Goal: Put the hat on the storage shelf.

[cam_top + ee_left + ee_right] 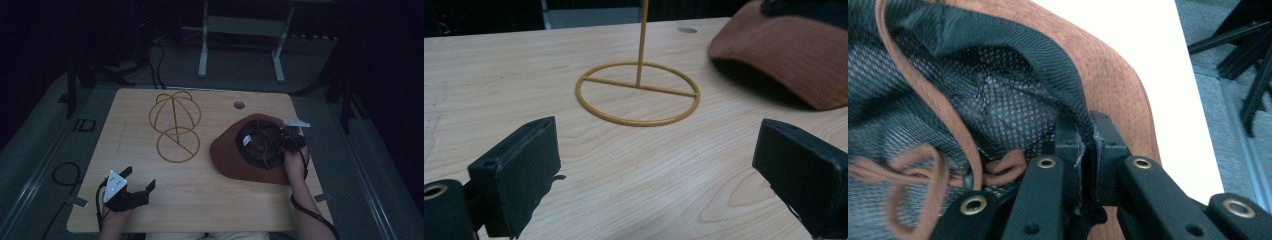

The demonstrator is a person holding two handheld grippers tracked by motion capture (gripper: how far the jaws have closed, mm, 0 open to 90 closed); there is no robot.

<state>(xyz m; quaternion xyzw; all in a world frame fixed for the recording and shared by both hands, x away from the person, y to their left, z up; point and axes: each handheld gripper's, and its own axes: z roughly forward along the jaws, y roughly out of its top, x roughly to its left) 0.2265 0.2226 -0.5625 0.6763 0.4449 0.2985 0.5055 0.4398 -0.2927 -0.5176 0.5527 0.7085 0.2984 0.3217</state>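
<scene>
A brown brimmed hat [227,157] lies upside down on the right part of the wooden table [200,200], its dark mesh lining and brown chin cord [943,120] facing up. My right gripper [287,140] is at the hat's right side, shut on the edge where lining meets brim [1087,135]. In the right gripper view the hat's brim [1118,75] curves past the jaws. A yellow wire hat stand [175,125] rises at the table's middle left. My left gripper [139,177] rests near the front left, open and holding nothing, pointing at the stand's ring base [639,92] and the hat [784,55].
A round cable hole [239,105] sits near the table's far edge. Beyond the table stands a white frame on two legs [202,50]. A black cable [65,175] loops on the floor at the left.
</scene>
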